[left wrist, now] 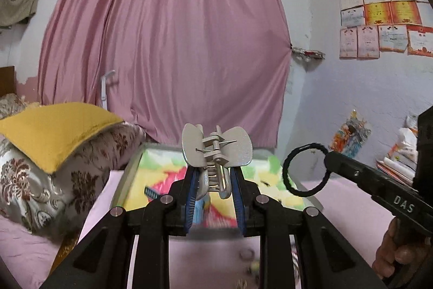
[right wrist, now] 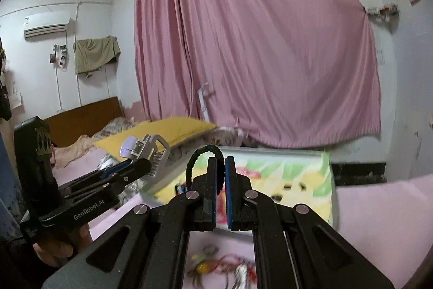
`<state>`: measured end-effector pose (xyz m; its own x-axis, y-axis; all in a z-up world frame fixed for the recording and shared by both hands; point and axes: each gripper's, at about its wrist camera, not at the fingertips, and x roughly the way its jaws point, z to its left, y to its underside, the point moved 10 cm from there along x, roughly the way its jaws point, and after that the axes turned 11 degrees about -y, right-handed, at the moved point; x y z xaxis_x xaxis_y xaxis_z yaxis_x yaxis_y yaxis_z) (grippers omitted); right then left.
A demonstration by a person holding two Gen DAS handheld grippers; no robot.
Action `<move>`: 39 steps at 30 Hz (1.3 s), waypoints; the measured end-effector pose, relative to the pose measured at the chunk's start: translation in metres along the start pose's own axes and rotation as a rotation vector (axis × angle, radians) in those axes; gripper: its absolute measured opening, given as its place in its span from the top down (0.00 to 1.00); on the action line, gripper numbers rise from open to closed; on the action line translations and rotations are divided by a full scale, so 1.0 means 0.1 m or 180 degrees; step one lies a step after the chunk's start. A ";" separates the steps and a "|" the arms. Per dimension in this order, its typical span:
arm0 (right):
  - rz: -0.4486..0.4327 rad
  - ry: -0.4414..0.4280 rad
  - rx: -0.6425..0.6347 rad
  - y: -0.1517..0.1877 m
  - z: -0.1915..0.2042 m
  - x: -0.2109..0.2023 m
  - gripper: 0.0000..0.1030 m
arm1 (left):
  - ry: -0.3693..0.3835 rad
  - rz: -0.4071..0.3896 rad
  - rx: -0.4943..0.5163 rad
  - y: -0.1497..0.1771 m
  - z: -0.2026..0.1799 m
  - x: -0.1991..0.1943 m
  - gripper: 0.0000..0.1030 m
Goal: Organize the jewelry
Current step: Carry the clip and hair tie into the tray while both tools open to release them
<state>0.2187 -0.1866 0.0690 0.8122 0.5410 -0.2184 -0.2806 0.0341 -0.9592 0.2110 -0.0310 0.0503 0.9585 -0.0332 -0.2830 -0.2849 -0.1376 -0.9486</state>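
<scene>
My left gripper (left wrist: 213,180) is shut on a silver-grey claw hair clip (left wrist: 216,151) and holds it up above the bed. The clip also shows in the right wrist view (right wrist: 146,151), at the left gripper's tip (right wrist: 140,167). My right gripper (right wrist: 218,167) is shut on a black braided hair tie (right wrist: 201,153), held in the air. In the left wrist view the hair tie (left wrist: 305,169) hangs as a ring from the right gripper's tip (left wrist: 331,157). A colourful open box (left wrist: 162,175) lies on the bed ahead; it also shows in the right wrist view (right wrist: 297,175).
Blurred loose jewelry (right wrist: 216,267) lies on the pink sheet (right wrist: 379,207) below the right gripper. A yellow pillow (left wrist: 54,132) on a floral pillow (left wrist: 40,180) sits at the left. A pink curtain (left wrist: 167,45) hangs behind the box.
</scene>
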 end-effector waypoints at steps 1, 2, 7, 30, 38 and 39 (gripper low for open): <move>-0.0033 0.0009 -0.0019 -0.03 0.00 0.01 0.95 | -0.0003 -0.0022 -0.0005 -0.03 -0.01 0.03 0.78; -0.0066 0.0041 -0.0062 -0.06 -0.03 0.02 0.95 | -0.0019 -0.0041 0.0003 -0.06 -0.03 0.08 0.78; -0.0077 0.0194 -0.0188 -0.13 -0.16 0.08 0.95 | -0.0070 -0.0040 0.0121 -0.14 -0.14 0.31 0.78; 0.0980 0.0402 0.0648 0.61 -1.08 0.76 0.95 | 0.0000 0.1246 0.0686 0.56 -0.58 1.22 0.78; 0.1196 0.0408 0.0855 0.83 -1.17 0.86 0.95 | 0.0038 0.1532 0.0852 0.78 -0.65 1.31 0.78; 0.1203 0.0417 0.0863 0.84 -1.18 0.86 0.95 | 0.0046 0.1537 0.0845 0.78 -0.65 1.30 0.78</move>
<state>0.3256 -0.2364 -0.0516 0.6803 0.4480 -0.5801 -0.6776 0.0828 -0.7307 0.3142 -0.1104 -0.0512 0.7179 -0.0444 -0.6947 -0.6826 0.1508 -0.7151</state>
